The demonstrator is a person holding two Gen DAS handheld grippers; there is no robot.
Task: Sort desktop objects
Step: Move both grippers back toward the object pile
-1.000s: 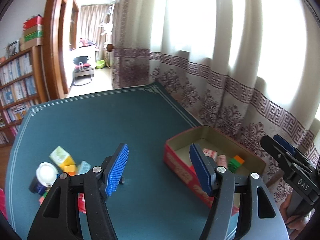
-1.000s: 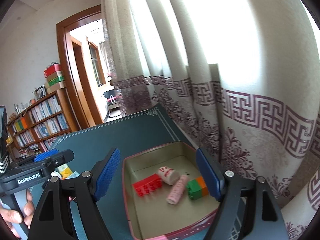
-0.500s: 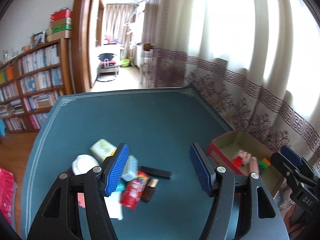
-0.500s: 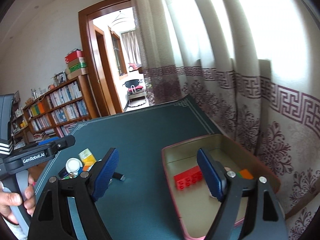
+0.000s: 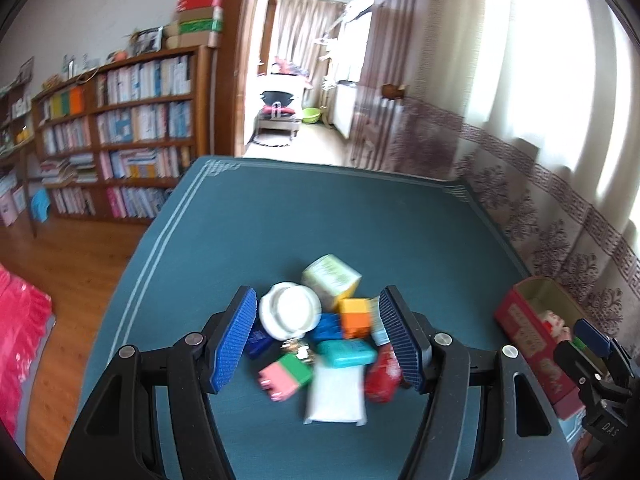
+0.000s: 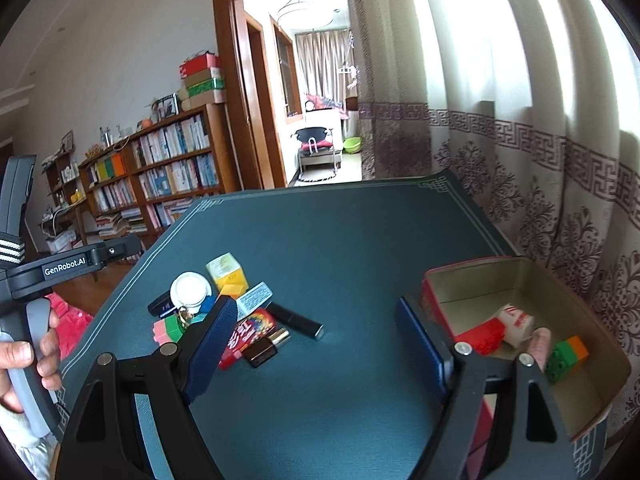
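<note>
A pile of small objects lies on the green table mat (image 5: 320, 224): a white-lidded jar (image 5: 289, 312), a yellow-green carton (image 5: 330, 278), an orange block (image 5: 354, 317), a teal case (image 5: 346, 353), a pink-green brick (image 5: 285, 374), a white packet (image 5: 335, 396) and a red packet (image 5: 382, 372). My left gripper (image 5: 318, 338) is open and empty, hovering over the pile. My right gripper (image 6: 316, 350) is open and empty, between the pile (image 6: 224, 308) and the red box (image 6: 520, 280). The box holds a red brick (image 6: 482, 334), a white cup (image 6: 516, 322) and a green-orange block (image 6: 568, 356).
A black marker (image 6: 296, 320) lies right of the pile. Curtains (image 6: 520, 140) hang close behind the box along the table's right edge. A bookshelf (image 5: 120, 140) and doorway stand beyond the far edge. A hand holds the left gripper's handle (image 6: 28, 344).
My left gripper swung left from the red box to over the pile. My right gripper also turned left, so the box moved to its right side and the pile came into view.
</note>
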